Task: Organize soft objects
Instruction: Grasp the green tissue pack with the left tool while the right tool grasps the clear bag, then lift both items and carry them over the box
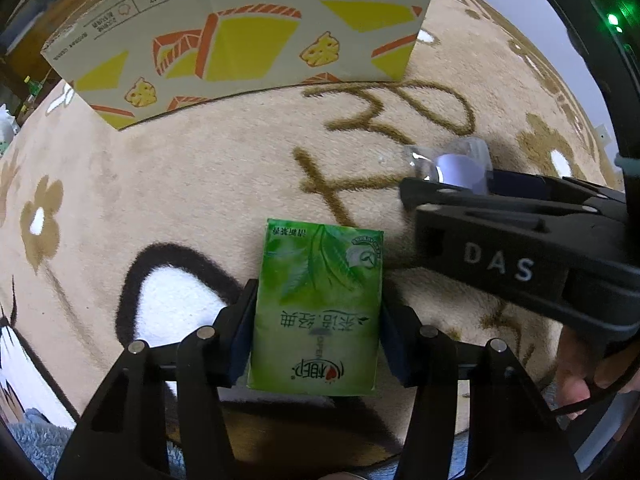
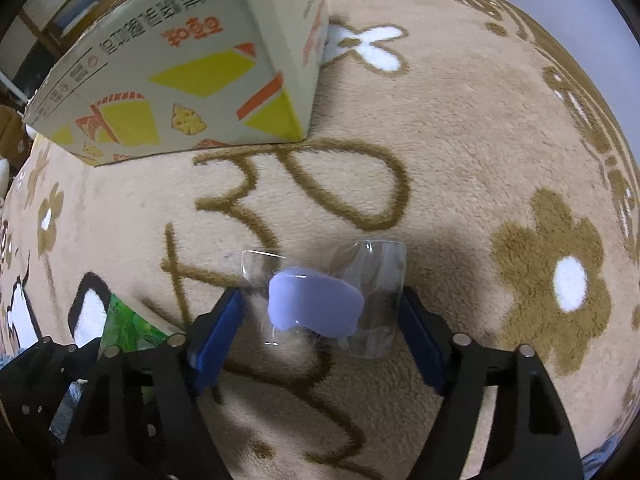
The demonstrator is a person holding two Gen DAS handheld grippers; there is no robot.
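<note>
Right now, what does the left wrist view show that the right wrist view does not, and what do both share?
Only the left wrist view shows the front of the green tissue pack, pressed between the left gripper pads, and a hand.

Only the right wrist view shows the full clear plastic packet with a lilac pad inside, between the right gripper pads.

Both show the printed cardboard box on the beige plush rug.

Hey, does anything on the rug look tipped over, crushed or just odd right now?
Nothing is spilled or damaged. The green tissue pack lies flat between the left claw's pads. The clear packet holding something lilac looks crinkled, which seems normal for soft wrapping. The printed cardboard box stands upright behind.
</note>
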